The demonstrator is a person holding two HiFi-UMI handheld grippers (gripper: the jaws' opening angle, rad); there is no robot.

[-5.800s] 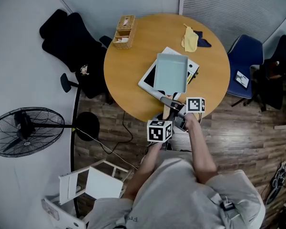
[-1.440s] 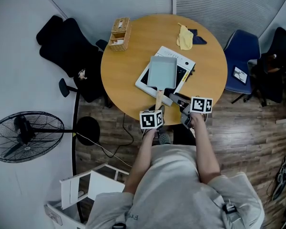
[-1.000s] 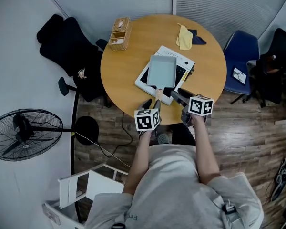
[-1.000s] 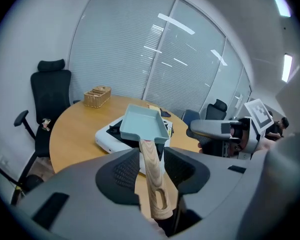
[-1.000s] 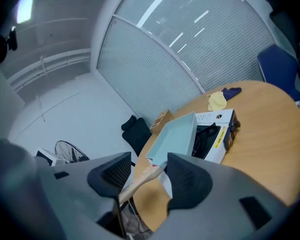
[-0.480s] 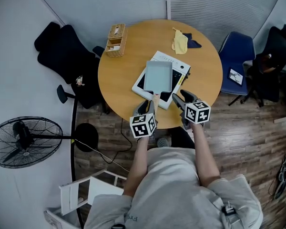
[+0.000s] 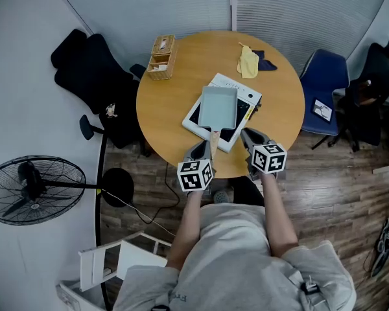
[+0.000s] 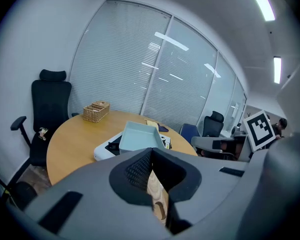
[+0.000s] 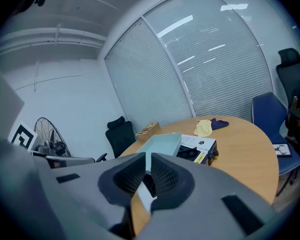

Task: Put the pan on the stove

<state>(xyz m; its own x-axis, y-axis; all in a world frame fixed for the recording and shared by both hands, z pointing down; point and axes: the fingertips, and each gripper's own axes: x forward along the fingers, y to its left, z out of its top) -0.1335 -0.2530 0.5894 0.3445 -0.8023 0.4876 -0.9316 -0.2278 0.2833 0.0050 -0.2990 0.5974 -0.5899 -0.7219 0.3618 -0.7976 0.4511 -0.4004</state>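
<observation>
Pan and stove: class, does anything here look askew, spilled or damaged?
Nothing spilled or damaged. The pan sits flat on the stove, wooden handle toward the person; the stove lies at an angle on the table.

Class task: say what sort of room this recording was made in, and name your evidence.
Most likely an office meeting room, not a kitchen: a round wooden table, swivel office chairs and slatted window blinds. The pan sits on a portable stove on the table.

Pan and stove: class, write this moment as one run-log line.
pan: on stove | left gripper: shut on wooden handle | right gripper: shut, empty | state: placed, not released
</observation>
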